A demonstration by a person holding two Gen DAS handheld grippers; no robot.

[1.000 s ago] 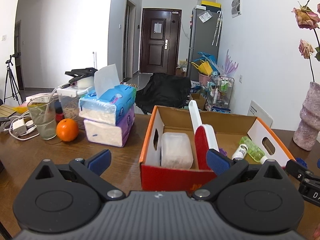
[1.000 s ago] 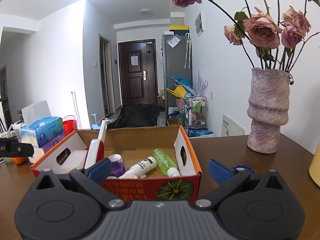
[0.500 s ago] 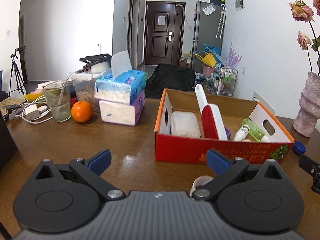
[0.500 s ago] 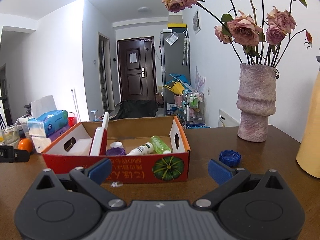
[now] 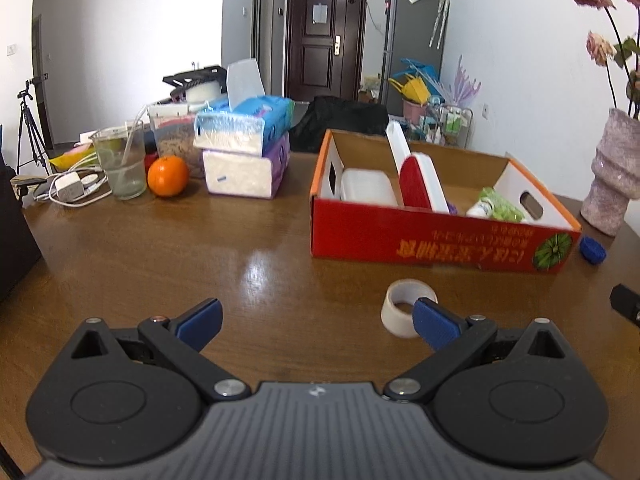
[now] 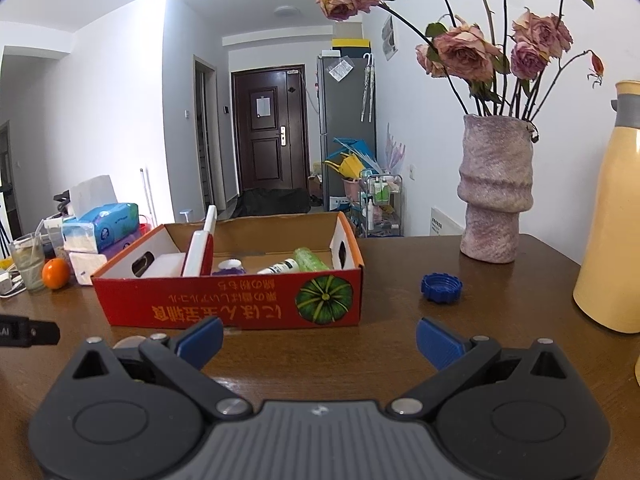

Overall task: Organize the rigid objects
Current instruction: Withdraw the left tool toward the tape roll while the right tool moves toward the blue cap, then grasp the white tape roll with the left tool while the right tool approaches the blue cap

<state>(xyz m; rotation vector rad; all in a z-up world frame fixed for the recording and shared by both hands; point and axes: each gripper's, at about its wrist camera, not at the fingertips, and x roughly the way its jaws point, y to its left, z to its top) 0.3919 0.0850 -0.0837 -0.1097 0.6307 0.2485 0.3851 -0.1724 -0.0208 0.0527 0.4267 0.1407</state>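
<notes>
We treat the tape roll point(image 5: 408, 308) as the nearest loose item: it lies flat on the bench point(image 5: 200, 264), hole upward, in front of the red cardboard box point(image 5: 432, 236) and just beside the right finger of the left tool point(image 5: 316, 322). We judge it light, stiff and hollow, with a smooth outer wall that may slide on the polished wood, so we would take it across its outer wall, or with one finger inside the hole and one outside. The blue bottle cap point(image 6: 440, 287) lies on the bench to the right of the box, ahead of the right tool point(image 6: 320, 338); it looks small, hard and ribbed, best pinched across its rim. Both tools stand with fingers spread wide and hold nothing. The box already contains a white container point(image 5: 366, 186), a red-and-white brush point(image 5: 418, 180) and small bottles point(image 6: 296, 266).
</notes>
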